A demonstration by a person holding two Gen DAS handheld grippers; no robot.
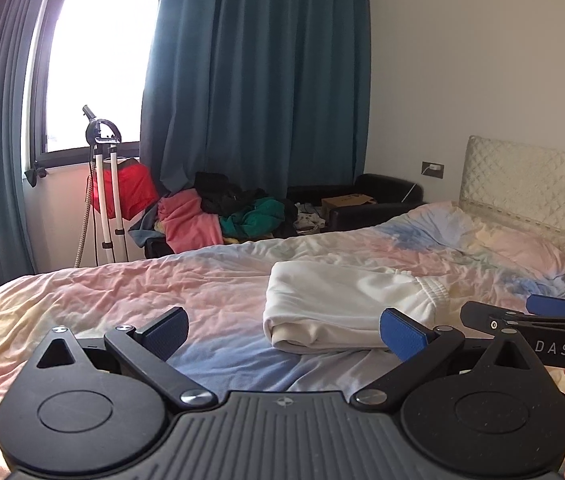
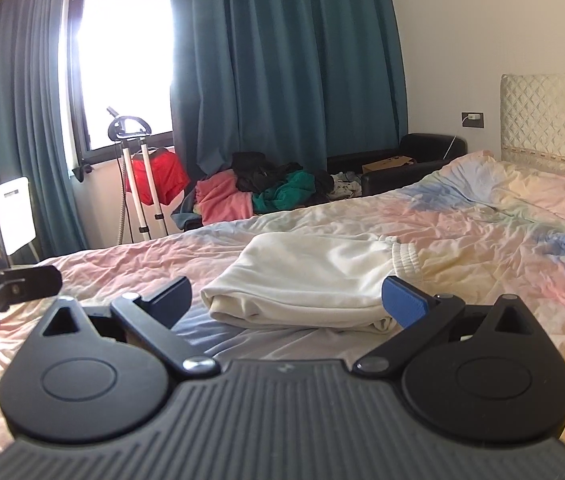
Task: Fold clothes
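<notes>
A folded white garment with an elastic cuff lies on the pastel bedsheet; it also shows in the right wrist view. My left gripper is open and empty, held just short of the garment's near left corner. My right gripper is open and empty, facing the garment's near folded edge. The right gripper also shows at the right edge of the left wrist view. The left gripper's tip shows at the left of the right wrist view.
A pile of pink, green and black clothes lies beyond the bed's far side. A garment steamer stand with a red garment stands by the window. A black sofa, teal curtains and a quilted headboard border the bed.
</notes>
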